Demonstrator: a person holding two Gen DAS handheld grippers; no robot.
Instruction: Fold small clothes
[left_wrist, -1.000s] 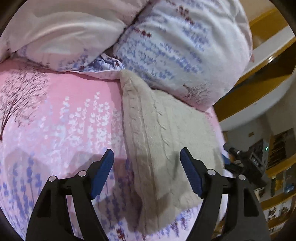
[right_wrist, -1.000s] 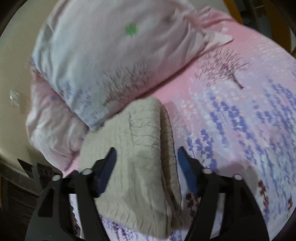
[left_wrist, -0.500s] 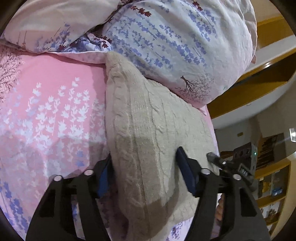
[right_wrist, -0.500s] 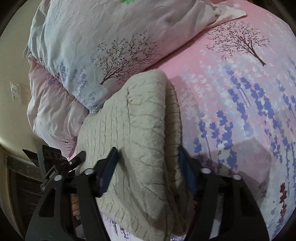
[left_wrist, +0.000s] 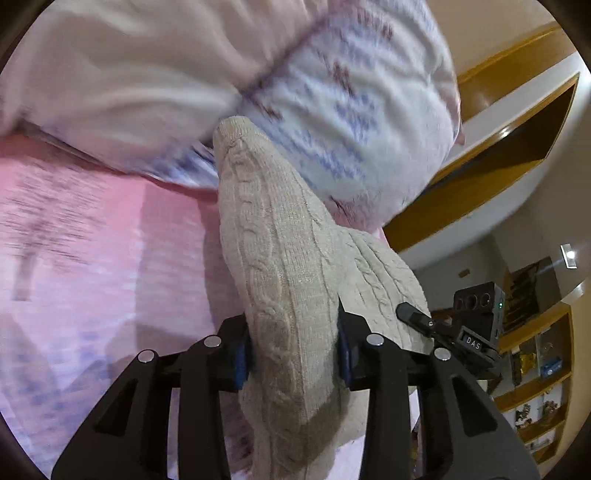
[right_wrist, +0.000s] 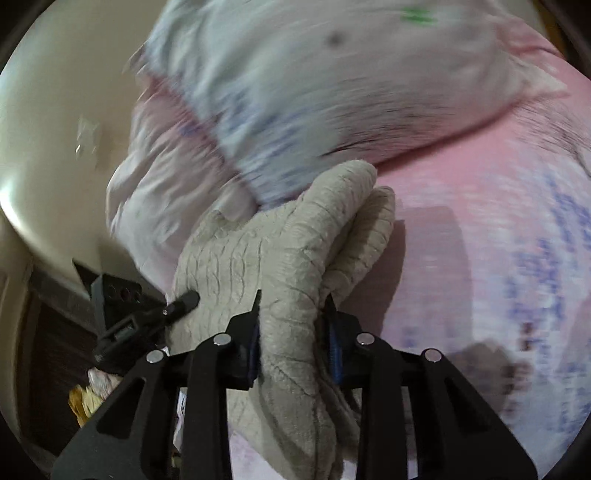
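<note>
A folded beige cable-knit sweater (left_wrist: 280, 266) is lifted off the pink floral bed sheet (left_wrist: 92, 258). My left gripper (left_wrist: 291, 350) is shut on one end of it, the knit bunched between the blue pads. In the right wrist view my right gripper (right_wrist: 293, 347) is shut on the other end of the sweater (right_wrist: 288, 251). Each gripper shows in the other's view, the right one at the sweater's right edge (left_wrist: 476, 332) and the left one at its left edge (right_wrist: 125, 314). The sweater's far corner reaches the pillows.
Two floral pillows (left_wrist: 332, 92) lie stacked at the head of the bed, just behind the sweater. A wooden headboard ledge (left_wrist: 498, 129) and shelves (left_wrist: 535, 369) are to the right. A cream wall (right_wrist: 55, 129) is beyond the bed's left edge.
Both grippers, open around the sweater lying flat a second ago, have closed on its ends and lifted it off the sheet. The views are now blurred by motion.
</note>
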